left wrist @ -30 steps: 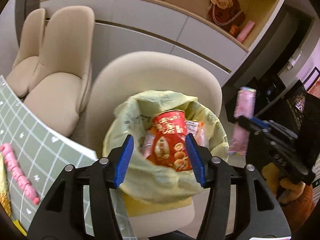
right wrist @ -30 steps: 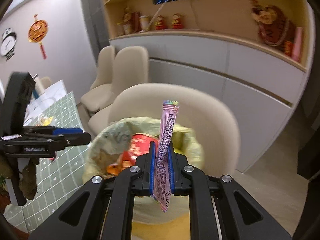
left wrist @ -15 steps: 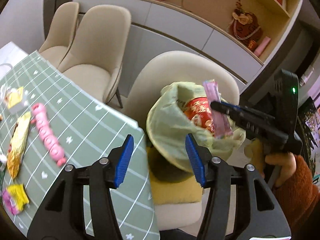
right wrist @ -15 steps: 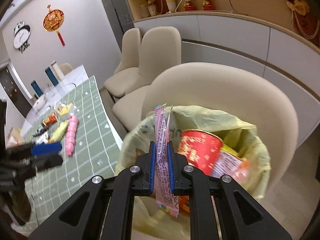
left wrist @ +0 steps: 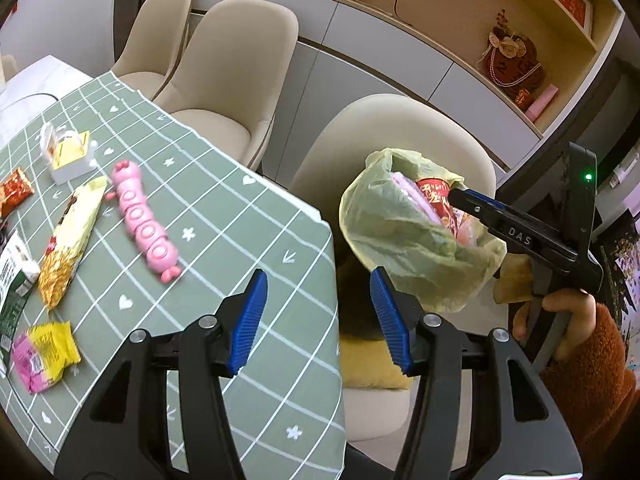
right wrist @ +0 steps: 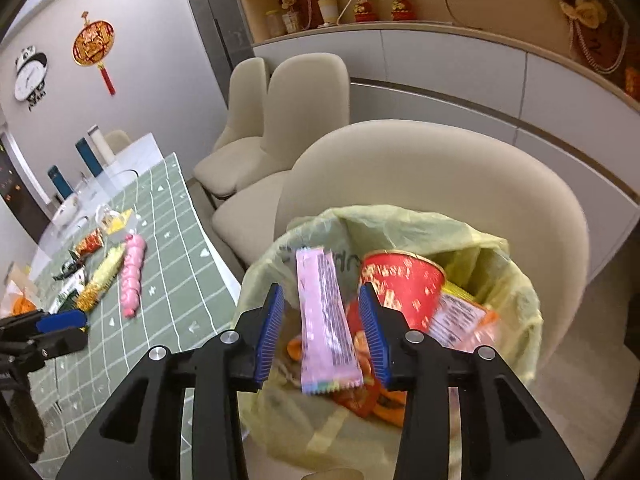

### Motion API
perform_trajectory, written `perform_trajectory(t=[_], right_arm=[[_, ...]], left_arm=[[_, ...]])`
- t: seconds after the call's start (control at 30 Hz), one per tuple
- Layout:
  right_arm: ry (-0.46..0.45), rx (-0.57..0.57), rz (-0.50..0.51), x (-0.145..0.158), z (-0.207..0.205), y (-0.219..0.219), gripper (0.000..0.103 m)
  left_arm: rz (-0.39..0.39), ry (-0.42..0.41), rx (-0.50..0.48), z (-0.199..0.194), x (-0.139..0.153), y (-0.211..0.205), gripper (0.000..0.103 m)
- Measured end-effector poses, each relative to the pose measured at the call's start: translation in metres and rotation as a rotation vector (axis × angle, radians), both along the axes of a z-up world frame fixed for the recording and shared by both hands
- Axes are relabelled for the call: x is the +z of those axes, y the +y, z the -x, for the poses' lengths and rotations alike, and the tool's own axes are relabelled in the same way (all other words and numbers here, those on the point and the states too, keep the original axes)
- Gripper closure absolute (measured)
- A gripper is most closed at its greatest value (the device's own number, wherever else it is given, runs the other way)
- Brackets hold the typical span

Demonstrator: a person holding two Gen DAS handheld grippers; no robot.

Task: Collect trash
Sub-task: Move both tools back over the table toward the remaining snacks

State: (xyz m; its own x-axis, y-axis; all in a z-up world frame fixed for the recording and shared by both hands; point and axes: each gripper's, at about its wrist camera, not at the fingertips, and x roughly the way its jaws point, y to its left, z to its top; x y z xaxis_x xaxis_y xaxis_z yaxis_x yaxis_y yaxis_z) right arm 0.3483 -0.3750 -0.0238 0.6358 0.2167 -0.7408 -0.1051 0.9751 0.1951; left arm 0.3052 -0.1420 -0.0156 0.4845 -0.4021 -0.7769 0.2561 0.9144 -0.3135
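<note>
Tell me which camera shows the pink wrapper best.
The right wrist view: the pink wrapper faces the camera between the opening jaws, over the trash bag. The left wrist view shows only a pink edge inside the bag.

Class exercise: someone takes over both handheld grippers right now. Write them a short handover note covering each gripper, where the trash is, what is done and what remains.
Right gripper: jaws opening over the bag; the pink wrapper hangs loose between them, pads off it, dropping in.
Left gripper: open, empty, over the table edge.
In the bag: a red cup and other wrappers.
On the table: a pink toy, a gold packet, a yellow-pink wrapper, and more at the left edge.
Done: pink wrapper released.
Left: pick up the table's wrappers, probably with the left gripper first.
</note>
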Motion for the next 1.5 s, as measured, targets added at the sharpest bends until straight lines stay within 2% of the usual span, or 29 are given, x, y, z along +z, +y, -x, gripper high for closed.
perform_trajectory(t=[0.27,0.47,0.53,0.57,0.6,0.77,0.93,1.17,1.3,1.5], right_arm=[[-0.081,-0.024,0.002,0.025,0.045,0.041,0.065],[-0.094,-0.026,-0.024,0.029,0.082,0.103,0.065],[-0.094,-0.023,-0.013,0.029,0.093,0.123,0.061],[-0.090,-0.017,-0.011,0.029,0.099,0.137,0.055],[-0.085,-0.010,-0.011,0.028,0.104,0.148,0.054],[-0.021,0.001,-0.037,0.009,0.119,0.206,0.053],[0.091,0.037,-0.041,-0.019,0.123,0.269,0.053],[0.234,0.108,-0.101,-0.056,0.116,0.350,0.053],[0.271,0.148,-0.131,-0.067,0.102,0.387,0.053],[0.274,0.115,-0.198,-0.078,0.076,0.409,0.054]], left_arm=[[-0.027,-0.016,0.049,0.039,0.000,0.057,0.052],[-0.059,-0.045,0.116,0.072,-0.006,0.144,0.052],[-0.067,-0.052,0.127,0.079,-0.008,0.169,0.052],[-0.073,-0.063,0.132,0.083,-0.010,0.191,0.052],[-0.077,-0.074,0.135,0.086,-0.011,0.205,0.052],[-0.094,-0.101,0.161,0.093,-0.020,0.291,0.052],[-0.101,-0.074,0.244,0.090,-0.031,0.349,0.051],[-0.034,-0.059,0.308,0.084,-0.046,0.384,0.051],[-0.041,-0.055,0.293,0.077,-0.055,0.391,0.051],[-0.032,-0.053,0.282,0.067,-0.059,0.399,0.051]])
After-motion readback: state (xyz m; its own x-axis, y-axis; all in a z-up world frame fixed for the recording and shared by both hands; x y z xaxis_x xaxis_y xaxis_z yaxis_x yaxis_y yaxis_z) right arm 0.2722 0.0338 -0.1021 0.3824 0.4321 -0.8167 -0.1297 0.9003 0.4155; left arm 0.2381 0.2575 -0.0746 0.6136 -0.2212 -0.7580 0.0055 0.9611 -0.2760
